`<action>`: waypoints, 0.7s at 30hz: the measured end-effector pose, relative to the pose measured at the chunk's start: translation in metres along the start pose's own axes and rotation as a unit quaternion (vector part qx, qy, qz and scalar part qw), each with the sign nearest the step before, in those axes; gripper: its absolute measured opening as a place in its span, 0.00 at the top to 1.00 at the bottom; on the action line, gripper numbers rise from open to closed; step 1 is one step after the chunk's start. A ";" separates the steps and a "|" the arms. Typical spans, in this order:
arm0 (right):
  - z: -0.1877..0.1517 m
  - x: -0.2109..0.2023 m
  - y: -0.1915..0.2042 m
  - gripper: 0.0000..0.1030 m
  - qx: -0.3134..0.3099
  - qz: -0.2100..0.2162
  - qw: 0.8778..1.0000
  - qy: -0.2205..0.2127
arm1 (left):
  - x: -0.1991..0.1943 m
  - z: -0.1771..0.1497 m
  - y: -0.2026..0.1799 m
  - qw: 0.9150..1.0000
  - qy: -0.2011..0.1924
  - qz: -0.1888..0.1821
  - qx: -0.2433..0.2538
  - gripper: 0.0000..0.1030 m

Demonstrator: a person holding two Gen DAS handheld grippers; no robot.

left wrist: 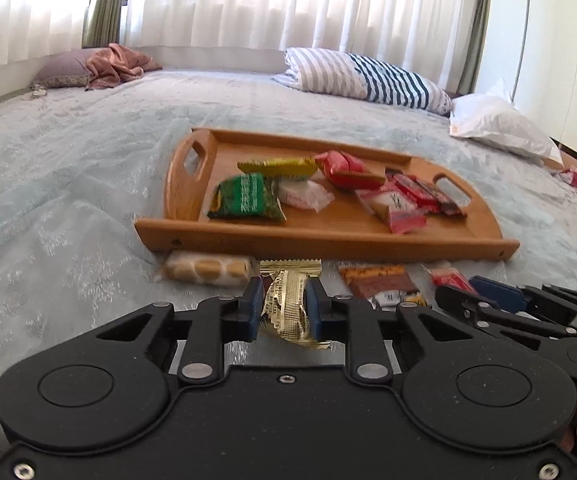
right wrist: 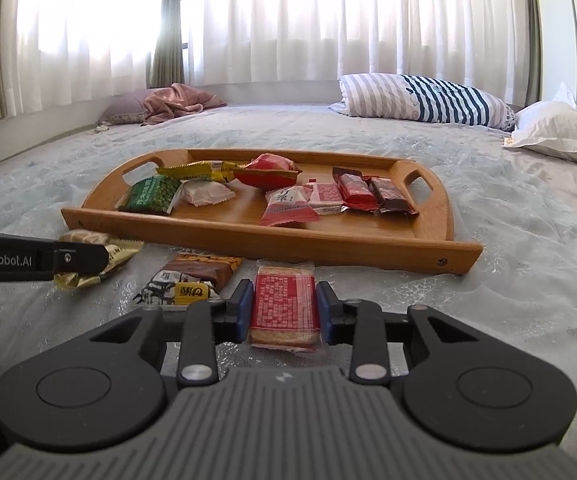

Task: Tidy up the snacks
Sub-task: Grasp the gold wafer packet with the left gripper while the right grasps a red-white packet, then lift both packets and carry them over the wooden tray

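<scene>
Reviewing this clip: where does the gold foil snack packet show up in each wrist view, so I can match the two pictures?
Left wrist view: gold foil packet at bottom centre, pinched in the left gripper, just in front of the wooden tray.
Right wrist view: same packet at far left, half hidden behind the left gripper's black finger.
Shared landmark: the wooden tray's near rim.

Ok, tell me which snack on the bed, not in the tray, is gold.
The gold foil packet, pinched in the left gripper. The biscuit roll is clear-wrapped, the bar brown, and the right gripper holds a red cracker pack.
</scene>
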State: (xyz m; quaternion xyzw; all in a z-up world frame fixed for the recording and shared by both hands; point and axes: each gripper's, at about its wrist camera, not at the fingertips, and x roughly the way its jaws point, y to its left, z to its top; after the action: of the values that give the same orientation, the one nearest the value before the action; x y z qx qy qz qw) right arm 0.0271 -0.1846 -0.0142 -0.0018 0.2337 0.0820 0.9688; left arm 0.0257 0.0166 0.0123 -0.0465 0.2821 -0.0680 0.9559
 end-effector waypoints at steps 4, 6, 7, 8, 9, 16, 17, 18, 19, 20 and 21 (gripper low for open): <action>0.004 -0.006 -0.004 0.64 0.003 -0.005 1.000 -0.007 | -0.002 0.004 0.001 1.000 -0.006 0.006 -0.004 0.79; 0.007 -0.008 -0.006 0.64 0.006 -0.006 1.000 -0.010 | -0.005 0.005 0.001 1.000 -0.009 0.007 -0.007 0.79; 0.008 -0.008 -0.007 0.64 0.007 -0.007 1.000 -0.012 | -0.006 0.006 0.001 1.000 -0.011 0.008 -0.007 0.79; 0.009 -0.009 -0.007 0.64 0.007 -0.008 1.000 -0.013 | -0.007 0.007 0.002 1.000 -0.014 0.008 -0.007 0.79; 0.010 -0.010 -0.008 0.64 0.007 -0.009 1.000 -0.015 | -0.008 0.009 0.001 1.000 -0.017 0.008 -0.006 0.79; 0.024 -0.012 -0.013 0.64 0.012 -0.015 0.999 -0.034 | -0.013 0.029 0.000 0.999 -0.041 0.010 -0.002 0.79; 0.027 -0.012 -0.015 0.64 0.014 -0.016 0.999 -0.038 | -0.013 0.032 -0.001 0.999 -0.044 0.009 -0.002 0.79; 0.030 -0.011 -0.016 0.64 0.015 -0.017 0.999 -0.041 | -0.012 0.037 -0.001 0.999 -0.047 0.008 -0.001 0.79; 0.033 -0.010 -0.018 0.64 0.016 -0.017 0.999 -0.043 | -0.012 0.041 -0.001 0.999 -0.051 0.007 0.000 0.79; 0.037 -0.009 -0.020 0.63 0.019 -0.018 0.999 -0.046 | -0.011 0.046 -0.002 0.998 -0.057 0.008 0.002 0.79; 0.042 -0.007 -0.023 0.63 0.023 -0.018 0.998 -0.048 | -0.011 0.050 -0.003 0.998 -0.061 0.008 0.005 0.79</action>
State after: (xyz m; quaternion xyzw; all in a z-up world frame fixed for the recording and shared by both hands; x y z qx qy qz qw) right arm 0.0434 -0.2064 0.0252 0.0202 0.1891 0.0587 0.9800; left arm 0.0437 0.0182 0.0603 -0.0438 0.2229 -0.0587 0.9721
